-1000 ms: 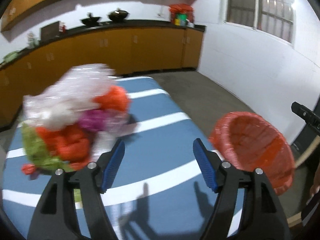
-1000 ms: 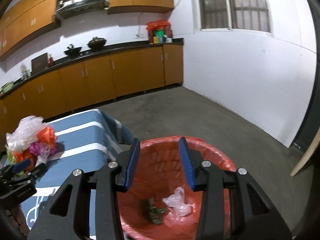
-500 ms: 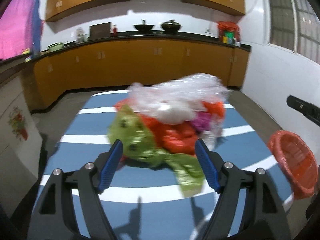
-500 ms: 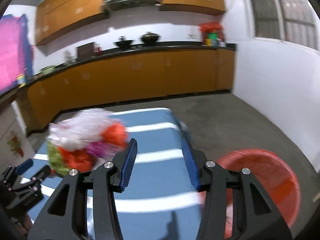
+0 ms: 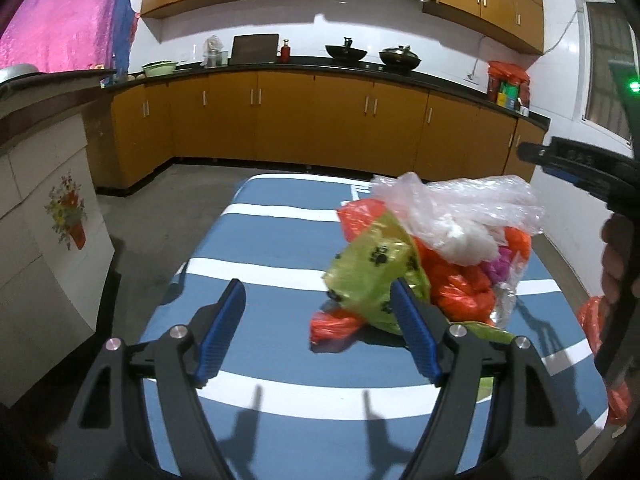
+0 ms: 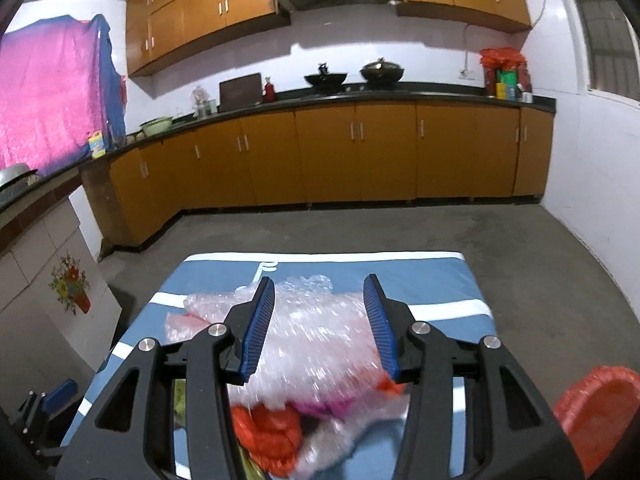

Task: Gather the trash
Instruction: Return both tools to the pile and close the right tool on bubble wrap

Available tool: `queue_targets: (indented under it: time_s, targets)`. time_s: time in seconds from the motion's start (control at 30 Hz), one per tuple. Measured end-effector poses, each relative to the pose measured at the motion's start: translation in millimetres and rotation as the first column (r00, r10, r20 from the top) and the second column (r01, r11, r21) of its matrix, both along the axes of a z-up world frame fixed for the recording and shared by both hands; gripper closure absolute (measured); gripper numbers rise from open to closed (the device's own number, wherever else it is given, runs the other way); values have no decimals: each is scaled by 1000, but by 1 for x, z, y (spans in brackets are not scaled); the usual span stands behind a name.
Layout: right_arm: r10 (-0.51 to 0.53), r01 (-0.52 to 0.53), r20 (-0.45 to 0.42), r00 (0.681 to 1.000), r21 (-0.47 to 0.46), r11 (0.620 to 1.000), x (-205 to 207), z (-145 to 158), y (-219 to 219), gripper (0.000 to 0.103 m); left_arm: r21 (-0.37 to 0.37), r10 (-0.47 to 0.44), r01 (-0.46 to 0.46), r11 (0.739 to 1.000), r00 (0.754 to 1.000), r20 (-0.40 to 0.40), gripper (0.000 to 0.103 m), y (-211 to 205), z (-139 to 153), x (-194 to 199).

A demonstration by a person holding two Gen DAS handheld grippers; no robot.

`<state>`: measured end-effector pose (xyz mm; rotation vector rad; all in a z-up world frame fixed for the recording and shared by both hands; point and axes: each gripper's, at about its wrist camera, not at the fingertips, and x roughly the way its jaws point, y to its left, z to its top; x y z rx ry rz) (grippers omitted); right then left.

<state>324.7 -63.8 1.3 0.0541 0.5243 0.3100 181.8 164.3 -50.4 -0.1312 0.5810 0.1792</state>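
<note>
Trash pile point(image 5: 432, 256): a heap of crumpled plastic bags on the blue, white-striped table point(image 5: 256, 360), right of centre toward the far end.

Left tool point(image 5: 320, 332): jaws stood wide, nothing between them; the right pad sat in front of the lime paw-print bag point(image 5: 372, 276) without visibly pressing it, the left pad over bare table. Judged to be lined up for a grab at the heap's near-left edge.

Right tool point(image 6: 318, 328): jaws moderately parted, empty, hovering above the clear bubble-like plastic point(image 6: 316, 332) that topped the heap. No pad visibly touched it; blur left contact uncertain. Judged placed over the top for the lightest piece.

Heap contents, outward: clear plastic with a white wad uppermost; orange bags point(image 5: 460, 288) beneath; a magenta scrap point(image 5: 496, 268) at right; one orange twist point(image 5: 332, 326) lying at the near-left foot.

Container: red-lined bin point(image 6: 596, 404), beside the table's near-right corner. Contents not visible from either view.

Surroundings: kitchen cabinets along the far wall.
</note>
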Motion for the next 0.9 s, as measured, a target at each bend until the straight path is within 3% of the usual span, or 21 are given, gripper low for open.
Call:
queue_targets:
  time_s: [0.17,0.33,0.4,0.57,0.67,0.9]
  targets:
    - [50,-52,-74,996,-25,998,3,-17,7,50,-5,14,-14,1000,1000,-6,30,7,-3,3]
    - [91,-104,-152,984,-79,992,-1,-34,13,50,-23,16,-16,1000,1000,-21,30,8,-8,7]
    - [95,-112,-169,981,-96,989,-3,-38,14,55,-27,11,-12,1000,1000,-23,30,6,-8,7]
    - [85,-110,-202,976,-113,988,-3,-43,13,82,-28,3,-4,1000,1000,-24,30,0,-6,7]
    - [81,-102,-212,974,-91,991,-4,-43,8,89,-31,0,-1,1000,1000,-23,30,-1,-5,6]
    - [52,-59,-161,986,-38,998,-24,-29,-9,92,-37,-17,16,999,1000,-14,30,-6,2,6]
